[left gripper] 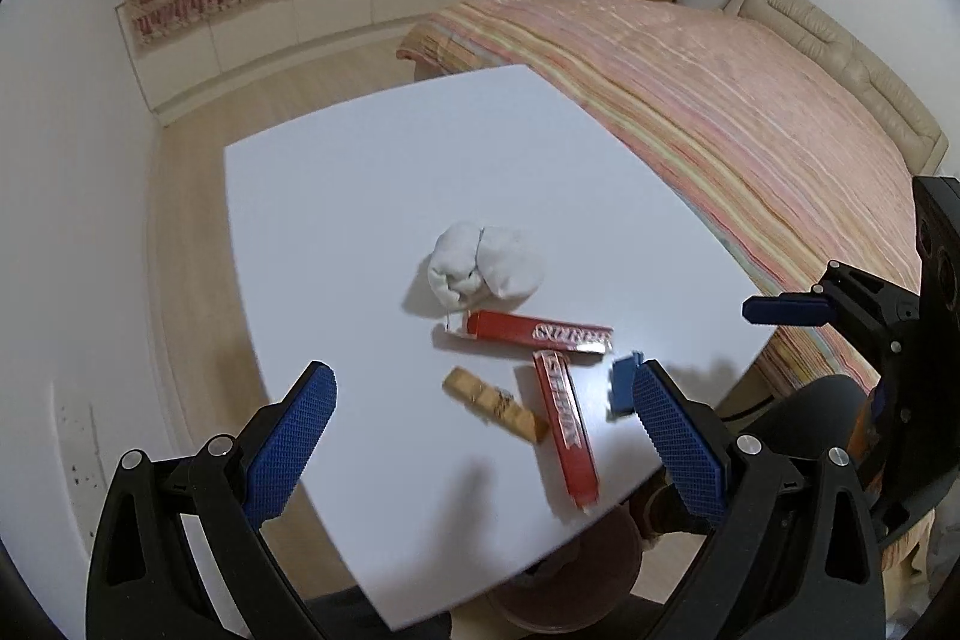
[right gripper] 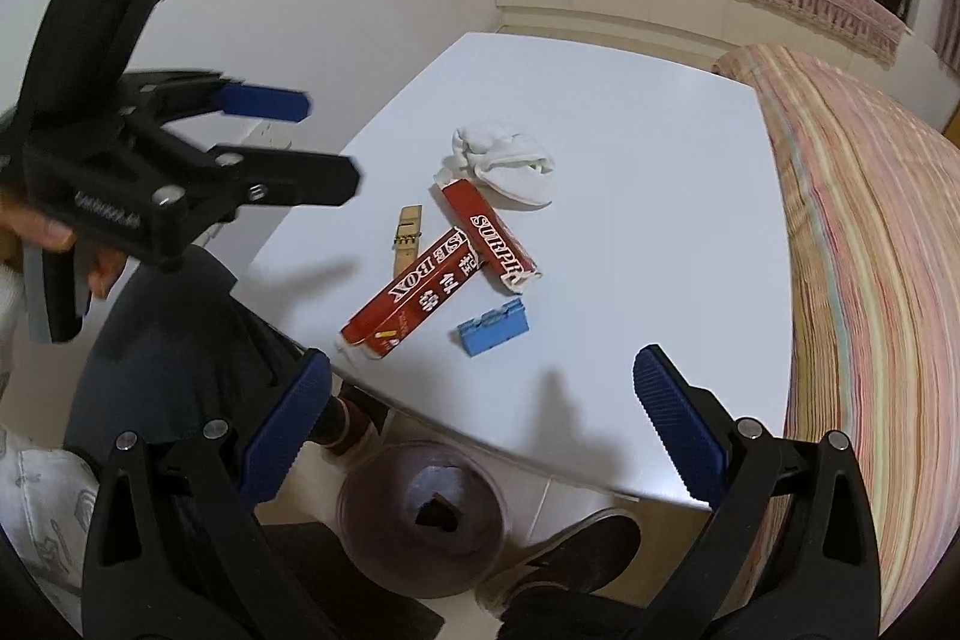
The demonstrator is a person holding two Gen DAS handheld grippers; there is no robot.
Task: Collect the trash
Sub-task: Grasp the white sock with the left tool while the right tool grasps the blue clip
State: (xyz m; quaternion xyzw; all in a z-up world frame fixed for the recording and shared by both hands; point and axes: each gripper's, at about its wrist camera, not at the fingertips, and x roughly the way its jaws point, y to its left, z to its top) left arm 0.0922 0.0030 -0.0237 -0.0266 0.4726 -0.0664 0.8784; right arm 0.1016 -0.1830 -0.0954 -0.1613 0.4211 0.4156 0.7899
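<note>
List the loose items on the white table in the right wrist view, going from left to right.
Tan wooden strip → red box printed BOX → blue block → crumpled white cloth. The red SURPRISE box is left out because it overlaps the other red box and spans the middle.

Table (right gripper: 630,148) far half bare, trash cluster (right gripper: 462,244) probably blocks near edge

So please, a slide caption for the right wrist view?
Open right tongs above a white table with two red boxes, crumpled tissue and trash bin below.
</note>
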